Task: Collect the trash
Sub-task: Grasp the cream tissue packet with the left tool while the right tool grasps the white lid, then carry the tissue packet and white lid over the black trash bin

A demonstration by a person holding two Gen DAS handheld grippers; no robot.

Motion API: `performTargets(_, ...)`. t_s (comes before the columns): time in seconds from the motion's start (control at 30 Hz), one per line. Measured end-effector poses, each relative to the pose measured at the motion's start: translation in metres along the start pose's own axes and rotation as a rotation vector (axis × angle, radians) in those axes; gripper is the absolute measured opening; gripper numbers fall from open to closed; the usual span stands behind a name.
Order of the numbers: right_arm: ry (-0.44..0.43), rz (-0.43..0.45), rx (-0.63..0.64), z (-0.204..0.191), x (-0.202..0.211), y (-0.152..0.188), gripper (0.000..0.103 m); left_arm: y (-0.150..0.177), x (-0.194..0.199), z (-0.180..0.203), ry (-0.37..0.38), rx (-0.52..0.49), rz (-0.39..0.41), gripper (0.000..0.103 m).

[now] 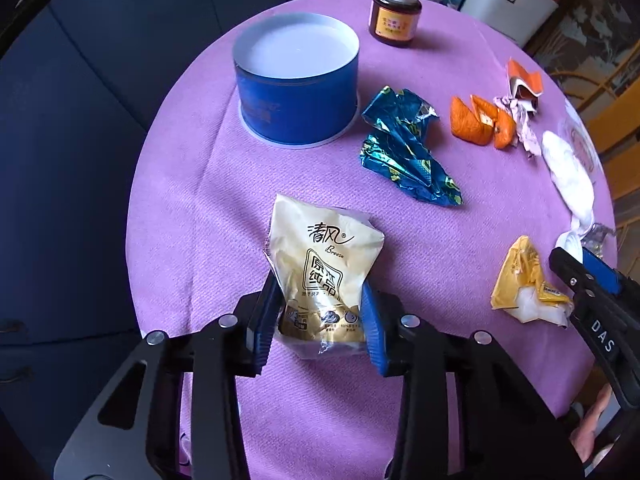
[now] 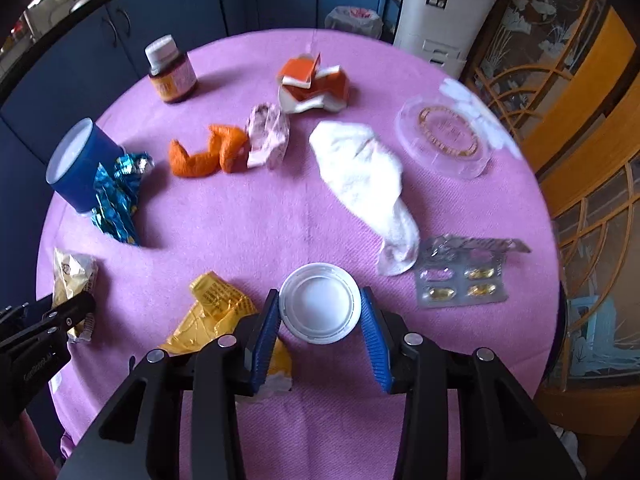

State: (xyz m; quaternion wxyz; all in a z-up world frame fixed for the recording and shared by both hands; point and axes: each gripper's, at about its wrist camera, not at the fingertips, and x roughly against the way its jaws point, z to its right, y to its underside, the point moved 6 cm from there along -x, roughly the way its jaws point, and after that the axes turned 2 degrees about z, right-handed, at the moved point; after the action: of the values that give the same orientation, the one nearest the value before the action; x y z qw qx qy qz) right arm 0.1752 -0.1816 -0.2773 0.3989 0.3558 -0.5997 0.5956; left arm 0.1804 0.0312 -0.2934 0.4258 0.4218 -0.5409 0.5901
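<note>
On purple table [image 1: 460, 240] — blue tub [image 1: 296, 92], empty

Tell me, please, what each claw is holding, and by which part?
Left claw: tissue pack, by its lower sides. Right claw: white lid, by its rim.

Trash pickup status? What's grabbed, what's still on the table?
Done: nothing visibly binned yet. In hand: left gripper pinches the tissue pack wrapper; right gripper brackets the white lid, contact unclear. Left on the purple cloth: yellow wrapper, blue foil wrapper, orange peel, crumpled pink paper, torn orange box, white tissue, blister pack.
</note>
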Motion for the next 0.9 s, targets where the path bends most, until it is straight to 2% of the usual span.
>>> performTargets(0.2,0.016,0.058,-0.002,0.007,0.015,-0.009,0.039,-0.004,0.019,-0.003,-0.002,-0.002,0.052,0.037)
performTargets(0.43,0.015,0.097,-0.041,0.026,0.027,-0.014,0.039,-0.021,0.053,0.022,0.004,-0.073,0.142,0.037)
performTargets(0.6,0.03,0.123,-0.091,0.051,0.038,-0.012,0.039,-0.033,0.066,0.074,0.028,-0.154,0.185,0.037)
performTargets(0.9,0.081,0.167,-0.236,0.127,0.051,-0.007,0.039,-0.04,0.074,0.173,0.06,-0.305,0.246,0.037)
